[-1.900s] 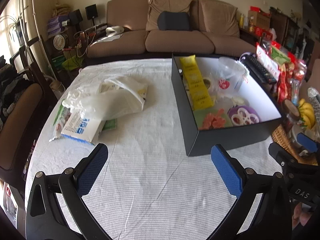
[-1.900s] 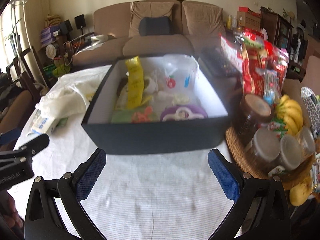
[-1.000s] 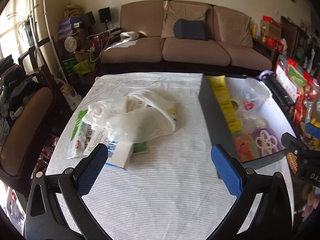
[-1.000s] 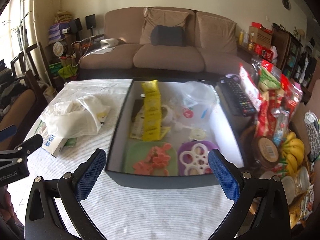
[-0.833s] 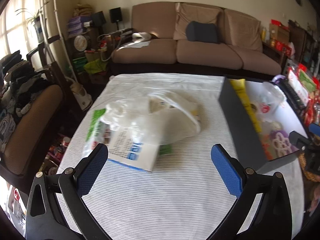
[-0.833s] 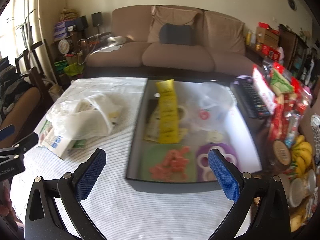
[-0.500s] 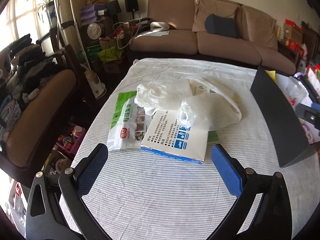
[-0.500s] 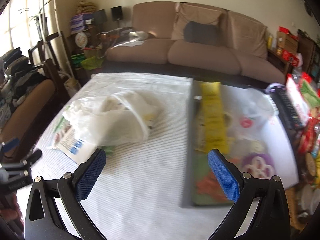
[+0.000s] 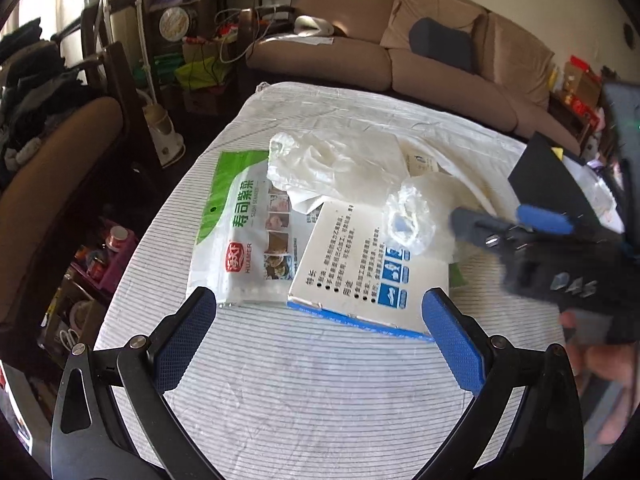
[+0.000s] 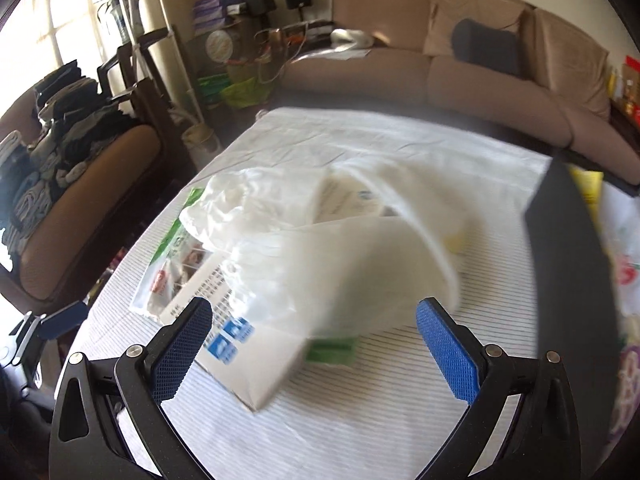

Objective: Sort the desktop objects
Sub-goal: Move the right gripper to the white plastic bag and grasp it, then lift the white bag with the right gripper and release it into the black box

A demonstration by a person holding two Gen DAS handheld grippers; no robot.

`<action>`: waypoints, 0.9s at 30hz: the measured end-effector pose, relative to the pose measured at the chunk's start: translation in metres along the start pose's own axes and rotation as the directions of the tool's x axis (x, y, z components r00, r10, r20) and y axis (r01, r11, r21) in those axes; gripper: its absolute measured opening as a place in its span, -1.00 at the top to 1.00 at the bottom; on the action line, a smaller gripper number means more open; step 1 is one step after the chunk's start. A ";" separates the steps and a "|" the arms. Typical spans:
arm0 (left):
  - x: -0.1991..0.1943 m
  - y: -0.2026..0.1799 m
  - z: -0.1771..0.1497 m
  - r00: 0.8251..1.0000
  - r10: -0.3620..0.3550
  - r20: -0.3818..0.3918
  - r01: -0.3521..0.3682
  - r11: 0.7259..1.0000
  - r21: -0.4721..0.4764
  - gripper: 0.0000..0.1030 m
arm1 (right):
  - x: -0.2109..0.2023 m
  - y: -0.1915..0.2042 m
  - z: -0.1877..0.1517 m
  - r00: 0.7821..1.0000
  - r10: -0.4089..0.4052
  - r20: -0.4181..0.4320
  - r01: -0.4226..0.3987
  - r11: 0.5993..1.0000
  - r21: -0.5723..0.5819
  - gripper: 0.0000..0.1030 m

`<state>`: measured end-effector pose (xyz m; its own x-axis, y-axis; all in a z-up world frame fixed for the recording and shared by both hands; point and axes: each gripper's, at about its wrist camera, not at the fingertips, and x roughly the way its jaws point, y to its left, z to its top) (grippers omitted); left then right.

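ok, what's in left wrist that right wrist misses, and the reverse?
Left wrist only: the right claw from the side with a hand behind it, and the crumpled clear wrap on the white box.
Right wrist only: the clothes pile on the chair, and the window.
Both: white box, plastic bag, seaweed pack, black box, sofa.

We see a flat box (image 9: pixel 360 276) lying mid-table w/ a seaweed packet (image 9: pixel 240 240) touching its left side, partly under it. Crumpled plastic bags (image 9: pixel 344 168) sit behind and over both. The open storage box (image 9: pixel 552 184) stands to the right, near the table (image 9: pixel 320 392) edge; sofa (image 9: pixel 400 52) behind everything.
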<state>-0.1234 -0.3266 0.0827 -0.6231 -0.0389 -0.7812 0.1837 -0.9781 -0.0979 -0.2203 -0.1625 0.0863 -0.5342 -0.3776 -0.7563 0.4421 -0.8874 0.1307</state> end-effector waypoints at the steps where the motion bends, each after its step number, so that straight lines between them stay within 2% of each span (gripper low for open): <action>1: 0.000 0.002 0.003 1.000 0.009 0.003 -0.009 1.000 0.007 -1.00 | 0.010 0.003 0.002 1.000 0.012 -0.009 -0.011 1.000 0.003 -1.00; 5: 0.001 0.008 0.011 0.999 0.048 -0.006 -0.048 0.999 0.018 -1.00 | 0.038 0.012 0.005 0.999 0.034 -0.035 -0.033 0.999 0.025 -0.99; 7: 0.002 0.012 0.012 1.000 0.013 -0.014 -0.013 1.000 -0.002 -1.00 | 0.056 0.013 0.005 0.997 0.011 -0.078 -0.008 0.999 0.037 -0.84; 8: 0.002 0.012 0.013 1.000 -0.001 -0.021 0.001 1.000 -0.007 -1.00 | 0.064 0.011 0.004 0.995 0.000 -0.103 0.004 0.999 0.038 -0.56; 9: 0.003 0.011 0.012 1.000 -0.002 -0.025 0.002 1.000 -0.004 -1.00 | 0.075 0.009 0.002 0.990 0.010 -0.137 -0.004 0.999 0.045 -0.48; 10: 0.004 0.009 0.012 1.000 0.001 -0.028 -0.001 1.000 0.001 -1.00 | 0.076 0.008 0.000 0.991 0.014 -0.134 -0.008 0.999 0.048 -0.45; 11: 0.004 0.008 0.012 1.000 0.000 -0.030 0.000 1.000 0.004 -1.00 | 0.073 0.006 -0.001 0.993 0.015 -0.117 -0.009 0.999 0.046 -0.27; 12: 0.003 0.006 0.013 1.000 -0.009 -0.028 0.009 1.000 0.005 -1.00 | 0.069 0.004 -0.001 0.994 0.008 -0.105 -0.003 0.999 0.045 0.00; 14: 0.001 0.002 0.014 0.999 -0.026 -0.024 0.026 1.000 0.005 -1.00 | 0.062 -0.004 0.000 0.995 0.009 -0.097 -0.004 0.999 0.051 0.35; 15: 0.001 -0.001 0.014 0.999 -0.034 -0.022 0.034 0.999 0.009 -1.00 | 0.057 -0.009 0.002 0.996 0.023 -0.088 -0.018 0.998 0.057 0.47; 20: -0.003 -0.018 0.012 0.998 -0.054 -0.018 0.055 0.997 0.061 -1.00 | 0.009 -0.030 0.019 0.998 0.057 -0.023 -0.055 0.995 0.078 0.57; 27: 0.003 -0.042 0.005 0.997 -0.065 -0.041 0.069 0.990 0.120 -1.00 | -0.097 -0.063 0.063 0.986 0.107 0.127 -0.123 0.985 0.122 0.62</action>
<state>-0.1367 -0.2865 0.0872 -0.6022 0.0328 -0.7976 0.0479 -0.9959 -0.0771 -0.2417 -0.0870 0.1914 -0.5711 -0.5010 -0.6503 0.4133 -0.8599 0.2996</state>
